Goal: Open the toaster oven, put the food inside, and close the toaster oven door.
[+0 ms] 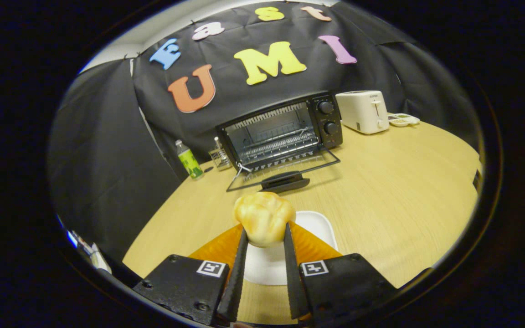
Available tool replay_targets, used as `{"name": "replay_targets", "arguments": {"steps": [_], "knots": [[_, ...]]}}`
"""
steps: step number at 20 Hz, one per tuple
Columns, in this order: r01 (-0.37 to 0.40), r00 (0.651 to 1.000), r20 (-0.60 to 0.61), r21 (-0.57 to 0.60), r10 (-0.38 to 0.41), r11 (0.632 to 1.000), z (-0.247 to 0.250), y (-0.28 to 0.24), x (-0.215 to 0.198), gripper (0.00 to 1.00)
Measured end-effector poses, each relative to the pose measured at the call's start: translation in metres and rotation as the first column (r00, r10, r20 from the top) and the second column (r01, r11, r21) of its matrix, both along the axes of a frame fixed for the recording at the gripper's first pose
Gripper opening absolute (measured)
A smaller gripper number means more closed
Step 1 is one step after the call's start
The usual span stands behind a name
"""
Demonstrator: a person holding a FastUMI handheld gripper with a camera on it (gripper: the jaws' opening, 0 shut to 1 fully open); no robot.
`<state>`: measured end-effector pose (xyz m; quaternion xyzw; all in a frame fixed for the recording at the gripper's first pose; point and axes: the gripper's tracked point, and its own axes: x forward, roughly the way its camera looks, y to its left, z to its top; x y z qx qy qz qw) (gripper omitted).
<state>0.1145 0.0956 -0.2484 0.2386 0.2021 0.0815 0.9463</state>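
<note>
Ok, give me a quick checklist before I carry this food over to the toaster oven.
1. Grip: gripper fingers pinch the bread roll from both sides: ok.
2. Roll lifted off the white plate: looks so, ok.
3. Toaster oven door open and folded down flat: ok.
4. Wire rack inside bare: ok.
5. Table path between roll and door free: ok.
6. Grip firmness: cannot tell.
</note>
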Motion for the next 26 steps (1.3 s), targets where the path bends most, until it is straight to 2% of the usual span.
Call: {"name": "replay_targets", "arguments": {"steps": [2,6,9,15,19,22,26], "knots": [[0.026,1.0,0.01,0.12,-0.027,0.992,0.022,0.004,0.012,0.45],[0.1,0.995,-0.007,0.306,-0.102,0.947,0.055,0.0,0.06,0.44],[0.118,0.993,-0.06,0.406,-0.102,0.906,0.062,0.014,0.092,0.44],[0.156,0.988,-0.037,0.339,-0.153,0.928,0.052,0.031,0.161,0.44],[0.195,0.98,-0.022,0.238,-0.196,0.952,0.041,0.025,0.209,0.45],[0.227,0.974,-0.024,0.204,-0.227,0.952,0.035,0.018,0.237,0.45],[0.229,0.973,-0.033,0.128,-0.227,0.965,0.028,0.016,0.268,0.45]]}}
